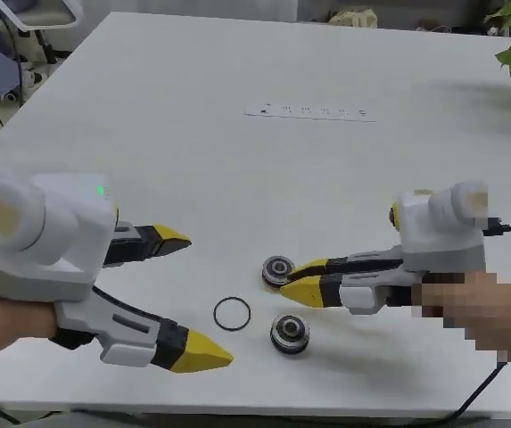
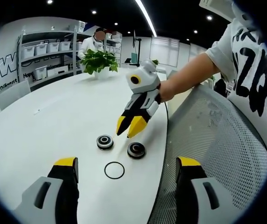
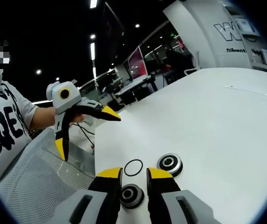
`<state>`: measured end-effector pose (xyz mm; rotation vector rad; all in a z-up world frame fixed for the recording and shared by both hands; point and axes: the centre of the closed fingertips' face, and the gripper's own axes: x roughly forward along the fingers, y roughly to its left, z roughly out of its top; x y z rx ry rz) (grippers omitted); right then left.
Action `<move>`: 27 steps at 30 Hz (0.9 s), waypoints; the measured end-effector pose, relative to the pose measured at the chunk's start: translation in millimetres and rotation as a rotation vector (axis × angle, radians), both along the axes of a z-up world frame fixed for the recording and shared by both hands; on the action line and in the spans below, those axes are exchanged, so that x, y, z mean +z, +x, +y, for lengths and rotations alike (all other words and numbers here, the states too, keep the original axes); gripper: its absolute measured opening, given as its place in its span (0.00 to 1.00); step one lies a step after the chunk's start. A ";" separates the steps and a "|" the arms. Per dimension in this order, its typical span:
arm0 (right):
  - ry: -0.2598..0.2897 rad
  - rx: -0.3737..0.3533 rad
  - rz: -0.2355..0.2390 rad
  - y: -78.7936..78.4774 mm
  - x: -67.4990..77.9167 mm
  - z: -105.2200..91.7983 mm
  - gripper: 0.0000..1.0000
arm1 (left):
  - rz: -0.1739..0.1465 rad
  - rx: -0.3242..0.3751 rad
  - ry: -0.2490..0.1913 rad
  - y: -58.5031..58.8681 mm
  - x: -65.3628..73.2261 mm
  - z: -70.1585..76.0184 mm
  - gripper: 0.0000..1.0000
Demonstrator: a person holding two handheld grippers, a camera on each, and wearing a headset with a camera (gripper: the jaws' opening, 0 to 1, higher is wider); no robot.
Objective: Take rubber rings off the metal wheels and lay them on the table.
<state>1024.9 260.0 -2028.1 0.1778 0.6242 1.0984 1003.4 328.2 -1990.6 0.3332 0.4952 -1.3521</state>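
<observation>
Two metal wheels [image 1: 290,332] lie on the desk [image 1: 237,160]. Right gripper [image 1: 286,283]: jaws narrowly apart, one wheel [image 3: 132,195] visible in the gap between them, the other just beyond the tips. Left gripper [image 1: 191,297]: jaws wide apart, loose rubber ring [image 1: 232,314] flat on the desk just ahead of its tips.

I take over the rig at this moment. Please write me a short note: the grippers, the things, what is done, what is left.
Left gripper: open wide, empty, beside the ring.
Right gripper: jaws slightly apart, tips at the far wheel; no grip visible.
Near wheel: stands free on the table.
Done: one rubber ring lies flat on the table.
Left: the remaining rings; I cannot tell which wheel still bears one.
</observation>
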 end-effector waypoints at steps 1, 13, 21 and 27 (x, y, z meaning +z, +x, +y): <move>-0.002 0.002 -0.003 -1.0 0.3 -0.6 0.19 | -0.002 -0.002 -0.001 0.9 0.5 -1.2 0.83; -0.019 0.018 -0.030 -10.7 2.0 -7.8 0.22 | -0.005 -0.030 -0.002 3.9 0.7 -16.6 0.81; -0.039 0.040 -0.057 -15.9 0.8 -12.8 0.24 | -0.010 -0.051 0.007 5.2 -2.1 -23.8 0.78; -0.063 0.057 -0.068 -18.4 -3.9 -17.1 0.25 | -0.001 -0.056 0.010 6.3 -4.4 -28.0 0.78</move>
